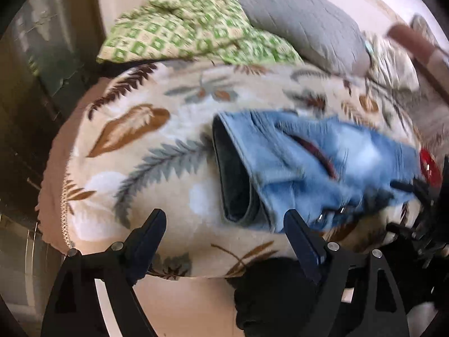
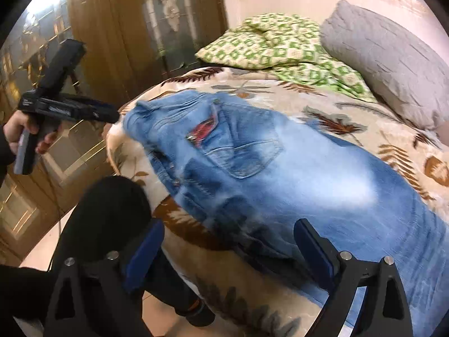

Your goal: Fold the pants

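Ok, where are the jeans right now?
The jeans lie flat on the leaf-print blanket, central in the right wrist view, waistband toward the bed's near-left edge, below the green patterned pillow.

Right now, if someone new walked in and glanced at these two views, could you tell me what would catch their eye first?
The blue jeans would: they lie spread across the middle of the leaf-patterned blanket, waistband toward the bed's near edge. Behind them, at the head of the bed, sit a green-patterned pillow and a grey pillow to its right. Both the left gripper and right gripper stand open above the bed edge, holding nothing.
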Demonstrator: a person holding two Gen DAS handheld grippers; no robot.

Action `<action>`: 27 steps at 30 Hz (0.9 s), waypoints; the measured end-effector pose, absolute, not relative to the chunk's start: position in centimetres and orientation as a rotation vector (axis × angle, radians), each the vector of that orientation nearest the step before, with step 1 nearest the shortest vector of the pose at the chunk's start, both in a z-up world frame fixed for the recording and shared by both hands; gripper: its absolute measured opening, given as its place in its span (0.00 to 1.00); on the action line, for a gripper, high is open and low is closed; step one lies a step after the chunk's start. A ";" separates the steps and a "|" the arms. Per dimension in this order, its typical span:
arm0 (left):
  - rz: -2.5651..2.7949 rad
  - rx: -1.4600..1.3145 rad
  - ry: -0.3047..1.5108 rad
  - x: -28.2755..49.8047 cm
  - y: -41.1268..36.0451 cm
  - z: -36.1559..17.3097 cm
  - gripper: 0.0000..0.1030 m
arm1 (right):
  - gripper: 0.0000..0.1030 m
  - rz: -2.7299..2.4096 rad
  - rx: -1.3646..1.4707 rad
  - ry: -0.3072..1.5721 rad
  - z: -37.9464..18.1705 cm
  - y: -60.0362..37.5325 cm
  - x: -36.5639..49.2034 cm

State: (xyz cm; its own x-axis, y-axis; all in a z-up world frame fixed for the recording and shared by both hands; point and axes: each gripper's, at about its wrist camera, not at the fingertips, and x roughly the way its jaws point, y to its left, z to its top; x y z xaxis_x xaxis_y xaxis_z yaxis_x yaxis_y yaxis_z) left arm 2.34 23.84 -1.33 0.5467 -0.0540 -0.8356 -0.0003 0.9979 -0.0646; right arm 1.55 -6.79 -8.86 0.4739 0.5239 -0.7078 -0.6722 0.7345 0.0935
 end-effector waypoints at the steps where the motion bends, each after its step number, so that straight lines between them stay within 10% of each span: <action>1: -0.036 -0.055 0.979 2.2 23.6 -0.9 0.83 | 0.92 0.728 -0.201 0.782 -8.7 -7.3 1.5; 27: -0.828 0.511 0.803 16.0 -18.0 0.0 0.98 | 0.92 -0.164 0.596 0.829 -10.5 -37.2 -2.7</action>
